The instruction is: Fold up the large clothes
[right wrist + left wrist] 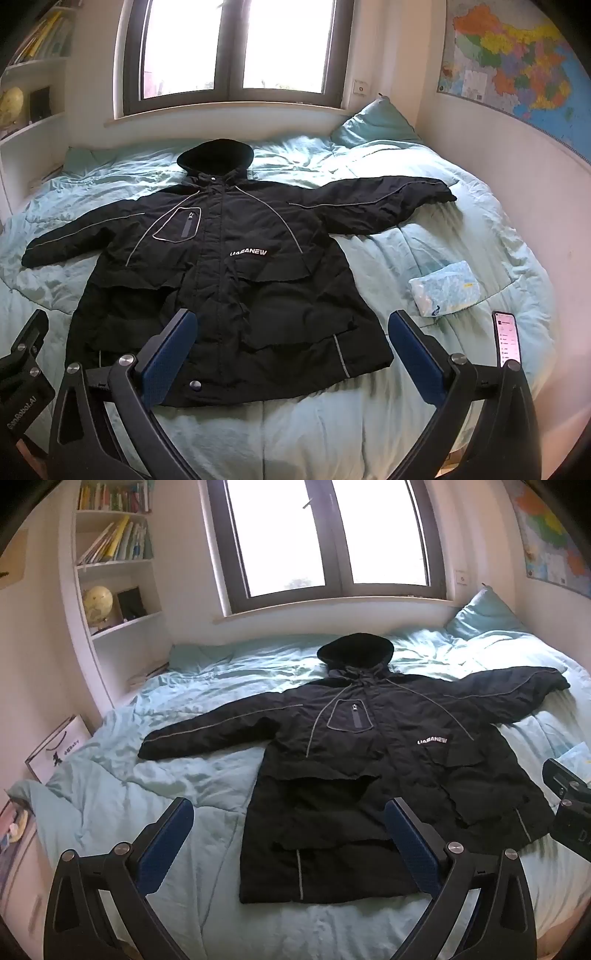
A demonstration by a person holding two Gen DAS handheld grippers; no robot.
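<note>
black jacket point(369, 760) lies flat, front up, mid-frame on the pale blue bed point(177, 775), sleeves spread, hood toward the window point(325, 539). left gripper point(288, 834) hangs wide open, empty, bottom of frame. right gripper point(291, 354) likewise, gaping over the hem.

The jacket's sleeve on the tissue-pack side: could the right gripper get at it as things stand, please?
Probably yes. The right gripper hangs open above the hem of the black hooded jacket, and that sleeve lies spread flat on the duvet with nothing on it. The tissue pack lies nearer, off to the side.
</note>
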